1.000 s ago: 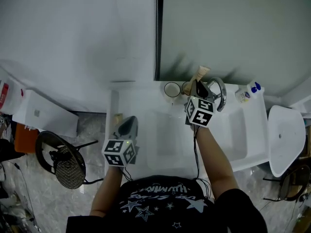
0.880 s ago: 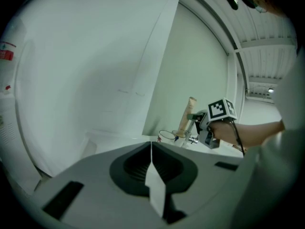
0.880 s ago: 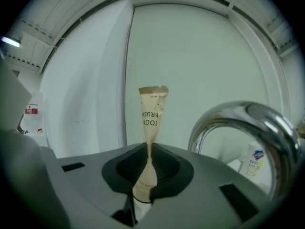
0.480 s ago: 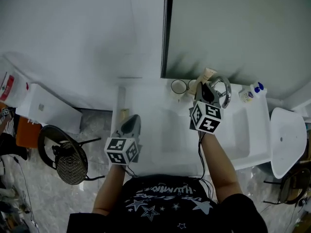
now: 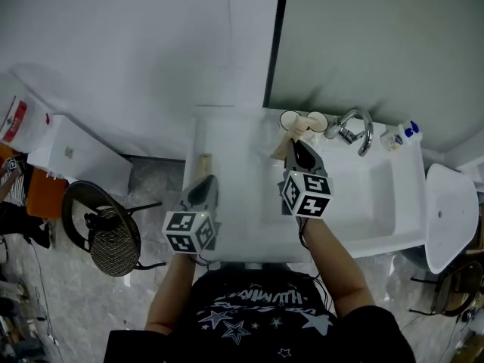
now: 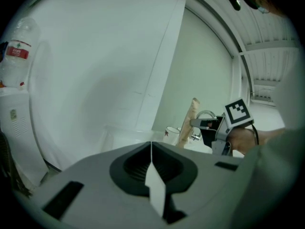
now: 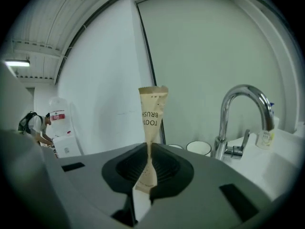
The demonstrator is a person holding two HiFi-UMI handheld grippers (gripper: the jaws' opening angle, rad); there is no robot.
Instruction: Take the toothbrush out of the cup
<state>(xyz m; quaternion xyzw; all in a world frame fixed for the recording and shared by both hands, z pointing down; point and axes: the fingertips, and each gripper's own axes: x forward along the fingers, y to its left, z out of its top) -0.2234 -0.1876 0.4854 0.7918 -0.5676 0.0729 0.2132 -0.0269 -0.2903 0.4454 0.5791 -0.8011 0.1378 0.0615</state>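
Observation:
My right gripper (image 5: 296, 145) is shut on a beige paper-wrapped toothbrush (image 5: 292, 136), which stands upright between its jaws (image 7: 152, 119). It hangs over the white counter, just in front of two white cups (image 5: 290, 119) that stand by the wall; a cup (image 7: 198, 148) shows behind the jaws, apart from the packet. My left gripper (image 5: 203, 190) is shut on nothing at the counter's left edge (image 6: 151, 149). From its view I see the toothbrush (image 6: 191, 122), a cup (image 6: 172, 135) and the right gripper (image 6: 209, 127).
A chrome tap (image 5: 355, 127) curves over the white basin (image 5: 378, 203) to the right of the cups. A small blue-capped bottle (image 5: 401, 134) stands at the back right. A beige item (image 5: 203, 162) lies on the counter's left. A fan (image 5: 106, 240) stands on the floor.
My right gripper has moved left, away from the tap and the cups, with the toothbrush in it. The left gripper has shifted a little along the counter's left edge.

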